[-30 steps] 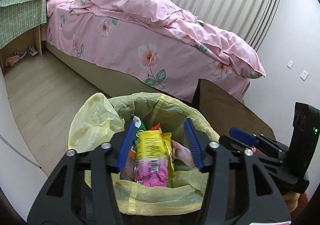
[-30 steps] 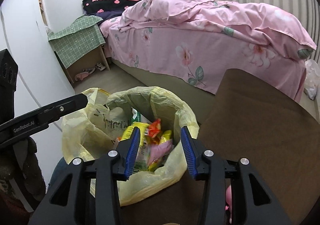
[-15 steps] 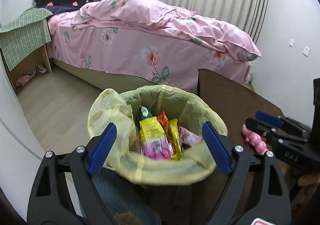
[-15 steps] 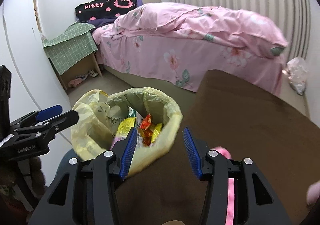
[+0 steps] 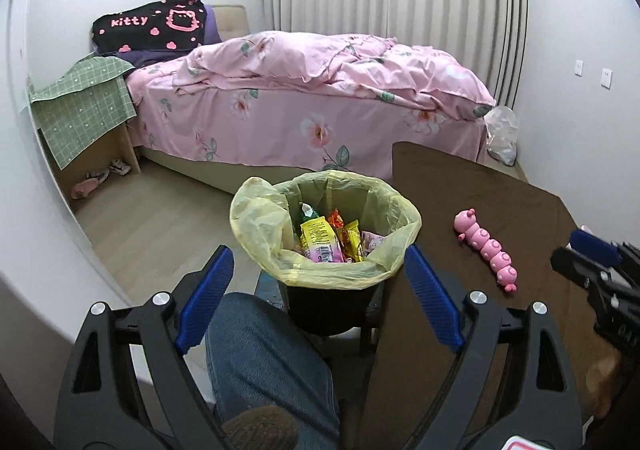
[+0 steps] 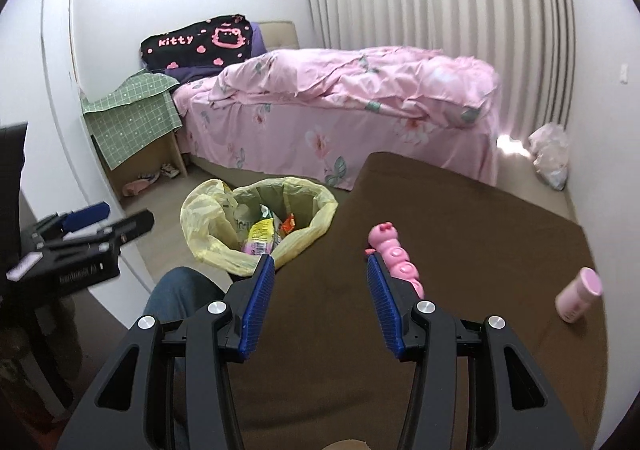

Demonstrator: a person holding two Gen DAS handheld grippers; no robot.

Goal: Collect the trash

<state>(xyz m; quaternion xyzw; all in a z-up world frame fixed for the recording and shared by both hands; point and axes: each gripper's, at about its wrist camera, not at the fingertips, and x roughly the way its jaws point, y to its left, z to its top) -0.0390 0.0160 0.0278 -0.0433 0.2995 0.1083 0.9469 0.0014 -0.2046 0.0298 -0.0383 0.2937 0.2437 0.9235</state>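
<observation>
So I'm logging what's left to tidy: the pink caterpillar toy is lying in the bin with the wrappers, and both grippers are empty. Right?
Not quite. The pink caterpillar toy lies on the brown table, beside the bin, not in it; the left wrist view shows this. Both grippers, left and right, are empty.

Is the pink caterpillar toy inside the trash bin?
No, the pink caterpillar toy lies on the brown table, beside the trash bin.
</observation>
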